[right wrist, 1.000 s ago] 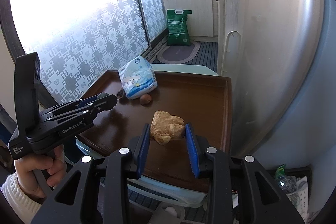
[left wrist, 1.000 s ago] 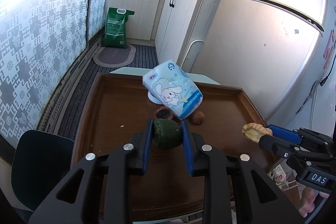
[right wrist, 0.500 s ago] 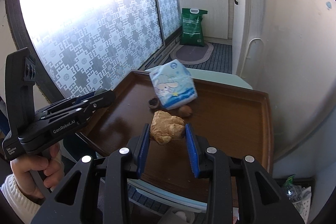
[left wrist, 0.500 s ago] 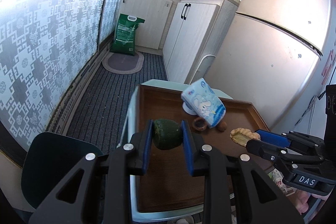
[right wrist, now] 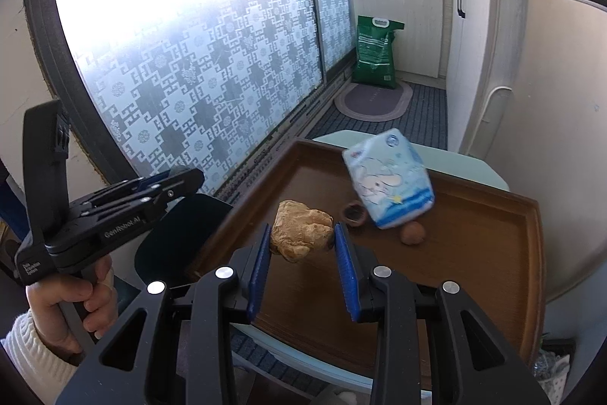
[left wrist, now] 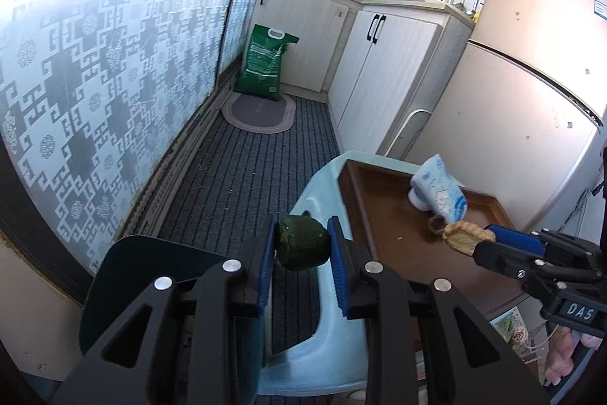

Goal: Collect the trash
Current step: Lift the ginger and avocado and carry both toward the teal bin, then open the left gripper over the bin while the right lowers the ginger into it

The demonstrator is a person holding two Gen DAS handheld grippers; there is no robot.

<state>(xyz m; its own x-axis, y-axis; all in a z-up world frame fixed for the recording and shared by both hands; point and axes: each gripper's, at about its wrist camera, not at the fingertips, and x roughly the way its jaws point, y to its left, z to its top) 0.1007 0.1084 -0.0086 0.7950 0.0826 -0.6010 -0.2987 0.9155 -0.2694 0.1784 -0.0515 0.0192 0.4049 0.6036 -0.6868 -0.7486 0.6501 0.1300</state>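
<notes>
My left gripper (left wrist: 301,247) is shut on a dark green avocado piece (left wrist: 301,246), held in the air left of the brown tray (left wrist: 383,211), above the floor and a dark round bin (left wrist: 151,276). My right gripper (right wrist: 302,241) is shut on a tan, lumpy ginger piece (right wrist: 299,228) above the tray's near left part (right wrist: 474,253). The ginger also shows in the left wrist view (left wrist: 464,240). On the tray lie a blue and white tissue pack (right wrist: 390,177), a dark shell cup (right wrist: 353,213) and a brown nut (right wrist: 412,235).
The tray sits on a pale blue table (left wrist: 322,200). A patterned glass door (right wrist: 212,63) runs along the left. White cabinets (left wrist: 383,71) and a fridge (left wrist: 531,93) stand on the right. A green bag (left wrist: 265,63) and an oval mat (left wrist: 260,111) are on the floor.
My left gripper has swung left off the tray with the avocado piece, now over the floor by the bin. My right gripper has moved left over the tray with the ginger piece.
</notes>
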